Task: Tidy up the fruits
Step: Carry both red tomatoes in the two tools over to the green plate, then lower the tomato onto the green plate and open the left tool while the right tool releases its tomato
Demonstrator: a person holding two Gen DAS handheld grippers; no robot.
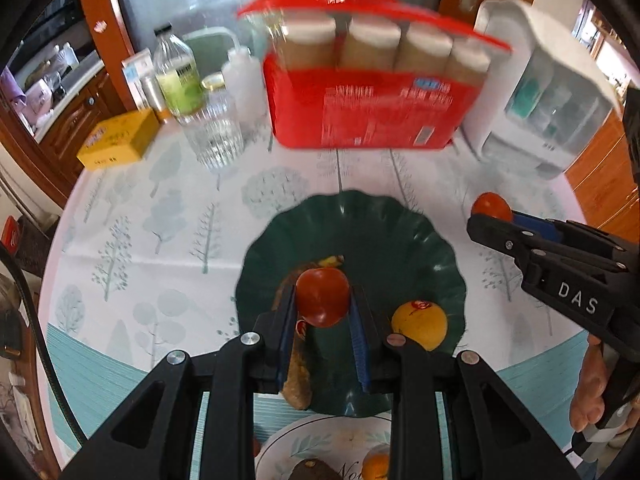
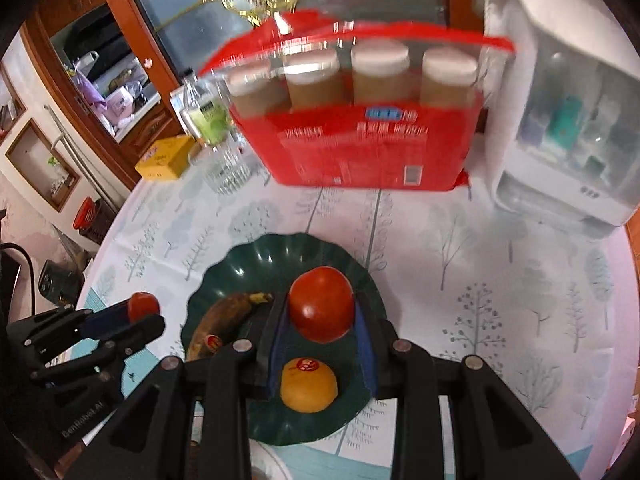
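A dark green scalloped plate (image 1: 400, 240) (image 2: 248, 264) lies on the table and holds a browned banana (image 2: 224, 320) and an orange (image 1: 419, 324) (image 2: 308, 384). My left gripper (image 1: 322, 300) is shut on a red tomato (image 1: 322, 297) above the plate; it also shows at the left of the right wrist view (image 2: 140, 312). My right gripper (image 2: 322, 312) is shut on a second red tomato (image 2: 321, 304) over the plate; in the left wrist view it appears at the right (image 1: 490, 210), off the plate's edge.
A white plate (image 1: 332, 444) with another orange (image 1: 376, 466) and a brown item lies nearest me. At the back stand a red pack of jars (image 1: 368, 80), a clear bottle (image 1: 180, 76), a glass jar (image 1: 216, 128), a yellow box (image 1: 120, 138) and a white cabinet (image 1: 548, 92).
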